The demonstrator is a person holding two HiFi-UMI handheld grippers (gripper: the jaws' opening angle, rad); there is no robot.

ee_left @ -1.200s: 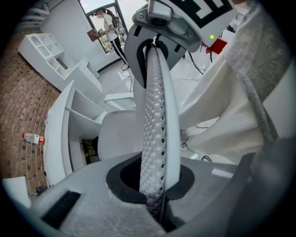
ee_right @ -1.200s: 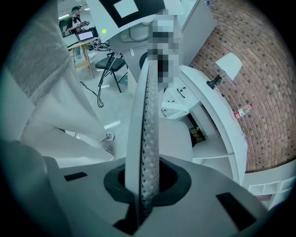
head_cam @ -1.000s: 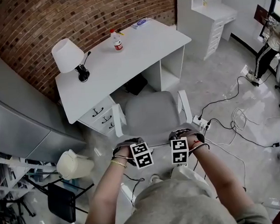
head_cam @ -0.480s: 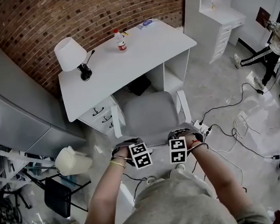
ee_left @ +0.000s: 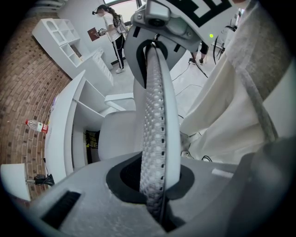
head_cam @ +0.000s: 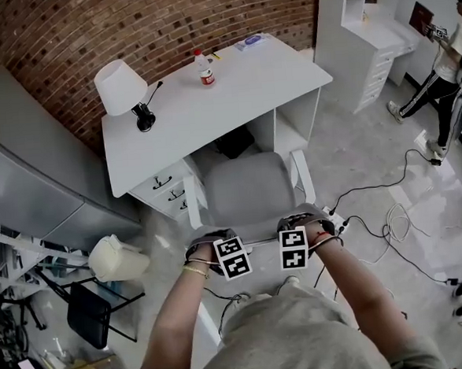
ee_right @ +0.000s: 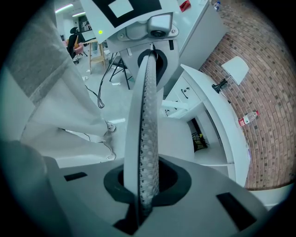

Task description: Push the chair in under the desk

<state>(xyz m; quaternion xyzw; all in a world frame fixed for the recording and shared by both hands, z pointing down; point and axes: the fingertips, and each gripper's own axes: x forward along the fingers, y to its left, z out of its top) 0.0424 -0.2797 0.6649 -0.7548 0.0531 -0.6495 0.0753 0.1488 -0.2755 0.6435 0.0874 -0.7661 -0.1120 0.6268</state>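
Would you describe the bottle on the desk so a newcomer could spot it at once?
Find the white desk against the brick wall. Near its back edge, right of the white-shaded lamp, stands a clear bottle; its red cap and label set it apart.

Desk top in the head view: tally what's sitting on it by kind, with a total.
Lamp: 1
Bottle: 1
Small items near the far edge, too small to name: 2, the other one beside the bottle
Total: 4
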